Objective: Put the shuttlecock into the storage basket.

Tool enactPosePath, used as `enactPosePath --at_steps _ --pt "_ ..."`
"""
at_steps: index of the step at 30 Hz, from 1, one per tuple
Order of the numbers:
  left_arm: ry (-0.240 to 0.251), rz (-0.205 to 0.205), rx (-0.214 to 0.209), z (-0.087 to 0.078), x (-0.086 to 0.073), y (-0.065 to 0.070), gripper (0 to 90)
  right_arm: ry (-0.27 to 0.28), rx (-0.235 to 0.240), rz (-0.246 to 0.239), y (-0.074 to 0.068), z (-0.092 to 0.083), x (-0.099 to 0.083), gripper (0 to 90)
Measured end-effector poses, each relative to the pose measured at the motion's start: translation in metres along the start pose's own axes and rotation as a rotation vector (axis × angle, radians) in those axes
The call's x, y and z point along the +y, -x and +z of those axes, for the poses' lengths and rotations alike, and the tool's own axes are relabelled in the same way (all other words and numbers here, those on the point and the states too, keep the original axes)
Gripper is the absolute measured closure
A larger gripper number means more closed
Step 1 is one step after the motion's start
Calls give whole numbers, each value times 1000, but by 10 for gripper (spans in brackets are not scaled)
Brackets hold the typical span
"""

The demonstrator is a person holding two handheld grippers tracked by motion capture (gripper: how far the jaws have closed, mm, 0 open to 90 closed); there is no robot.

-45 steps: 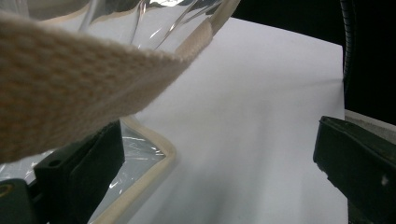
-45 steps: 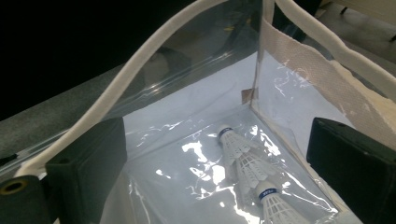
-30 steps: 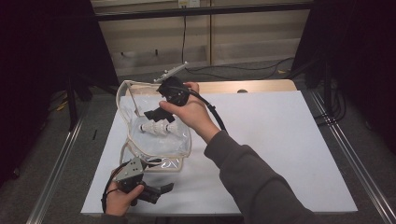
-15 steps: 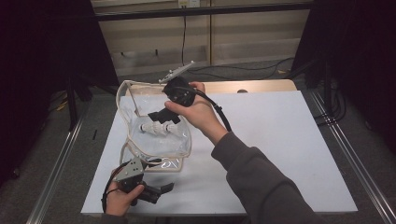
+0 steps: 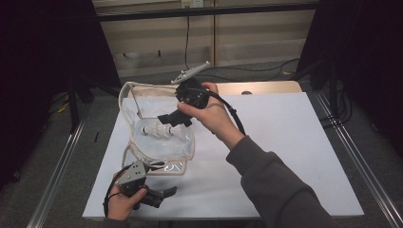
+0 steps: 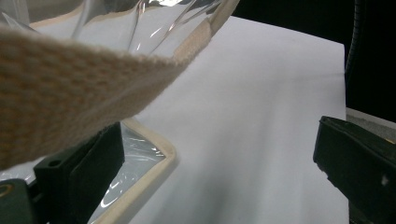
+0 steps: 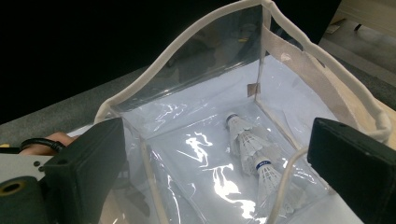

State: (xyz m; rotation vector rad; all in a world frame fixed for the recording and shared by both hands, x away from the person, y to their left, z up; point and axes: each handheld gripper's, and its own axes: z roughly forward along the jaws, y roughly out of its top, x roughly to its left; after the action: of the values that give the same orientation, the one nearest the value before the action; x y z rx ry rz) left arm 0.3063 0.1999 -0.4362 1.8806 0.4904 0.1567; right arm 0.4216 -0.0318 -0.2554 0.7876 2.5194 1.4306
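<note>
The clear plastic bag with cream fabric trim [image 5: 159,137] lies on the white sheet [image 5: 285,142] covering the table, its mouth standing open. Two white feathered shuttlecocks [image 7: 252,149] already rest on the bag's floor, touching one another, so the loading looks largely done; what seems left is to draw the tool clear and perhaps close or move the bag. The right gripper [image 5: 172,118] hangs just above the bag's open mouth, tilted down toward the shuttlecocks, its jaws spread wide and gripping nothing. The right hand [image 5: 209,111] wraps its body, forearm stretched diagonally across the sheet. The left gripper [image 5: 159,195] sits low beside the bag's near edge, held in the left hand [image 5: 124,204]; its jaws stand apart with the cream strap [image 6: 88,88] passing just over them, not pinched.
</note>
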Motion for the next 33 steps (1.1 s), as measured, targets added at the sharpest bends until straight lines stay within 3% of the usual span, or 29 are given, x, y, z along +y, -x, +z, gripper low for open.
enactPosePath --at_steps 33 --pt "-3 2 4 0 0 0 20 35 14 22 15 -38 -41 41"
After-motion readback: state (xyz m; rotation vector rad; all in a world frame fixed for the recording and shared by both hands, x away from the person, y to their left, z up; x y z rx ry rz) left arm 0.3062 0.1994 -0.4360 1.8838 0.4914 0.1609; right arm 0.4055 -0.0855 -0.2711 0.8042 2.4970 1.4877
